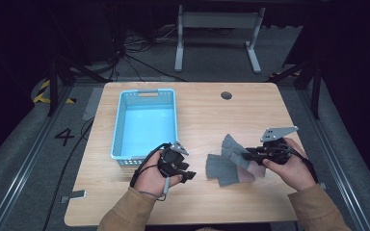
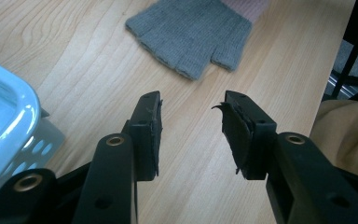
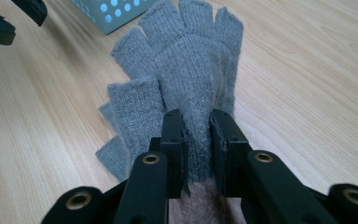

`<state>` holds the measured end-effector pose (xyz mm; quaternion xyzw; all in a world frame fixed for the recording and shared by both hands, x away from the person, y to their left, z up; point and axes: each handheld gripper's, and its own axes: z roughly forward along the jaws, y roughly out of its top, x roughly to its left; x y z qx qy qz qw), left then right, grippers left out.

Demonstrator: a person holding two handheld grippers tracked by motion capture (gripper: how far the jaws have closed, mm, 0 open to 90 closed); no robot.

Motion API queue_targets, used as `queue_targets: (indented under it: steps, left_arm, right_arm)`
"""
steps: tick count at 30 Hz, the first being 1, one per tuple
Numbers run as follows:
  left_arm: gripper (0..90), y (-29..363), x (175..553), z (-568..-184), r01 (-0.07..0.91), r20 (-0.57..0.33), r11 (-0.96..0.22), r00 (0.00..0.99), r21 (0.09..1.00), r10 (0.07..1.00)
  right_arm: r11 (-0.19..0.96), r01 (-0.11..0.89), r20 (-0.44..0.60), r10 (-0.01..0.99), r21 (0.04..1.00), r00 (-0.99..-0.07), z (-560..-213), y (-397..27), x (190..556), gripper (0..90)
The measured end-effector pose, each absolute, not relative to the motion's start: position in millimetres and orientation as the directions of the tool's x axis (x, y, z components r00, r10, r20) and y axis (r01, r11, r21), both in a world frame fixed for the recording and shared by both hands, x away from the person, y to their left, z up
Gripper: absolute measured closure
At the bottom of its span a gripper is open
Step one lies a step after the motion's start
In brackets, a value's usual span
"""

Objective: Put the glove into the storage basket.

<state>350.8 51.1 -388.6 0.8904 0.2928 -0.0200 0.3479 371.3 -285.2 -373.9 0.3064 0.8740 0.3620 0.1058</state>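
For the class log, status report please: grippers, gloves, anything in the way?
Right gripper shut on upper grey glove. Left gripper open, empty. Second glove flat on table. Blue basket beside, path clear.

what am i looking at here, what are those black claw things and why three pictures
A person sits at a wooden table and holds a hand-held grasping tool in each hand; each has two black jaws.

The high view looks down from above the person. The other two pictures come from small cameras riding on each tool, looking along its jaws.

On the table lie two grey fingerless gloves and a light blue basket with nothing visible inside it.

The right tool has its jaws pressed on the upper glove near its cuff; this glove lies partly over the other glove. The left tool is open with nothing between its jaws, near the basket's corner.
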Motion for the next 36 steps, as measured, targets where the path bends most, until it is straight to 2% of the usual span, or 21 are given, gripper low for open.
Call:
queue_targets:
  steps: [30, 32, 33, 36]
  left_arm:
    - [61.1, 33.2, 349.7, -398.5, 0.524, -0.241, -0.611, 0.84, 0.593, 0.486]
    - [61.5, 31.5, 350.1, -399.7, 0.521, -0.241, -0.615, 0.842, 0.591, 0.482]
    - [61.6, 29.6, 350.5, -401.2, 0.521, -0.24, -0.62, 0.843, 0.587, 0.481]
    - [61.8, 26.9, 350.8, -403.0, 0.52, -0.242, -0.624, 0.844, 0.583, 0.478]
  right_arm:
    - [0.658, 0.436, 0.031, 0.532, 0.614, -0.846, -408.9, -257.0, 371.3, 76.3]
    - [0.661, 0.437, 0.031, 0.531, 0.61, -0.847, -410.3, -256.6, 371.1, 75.2]
    - [0.66, 0.43, 0.021, 0.531, 0.617, -0.847, -413.0, -256.1, 371.5, 69.6]
    - [0.655, 0.424, 0.009, 0.537, 0.625, -0.843, -414.0, -256.5, 370.8, 64.8]
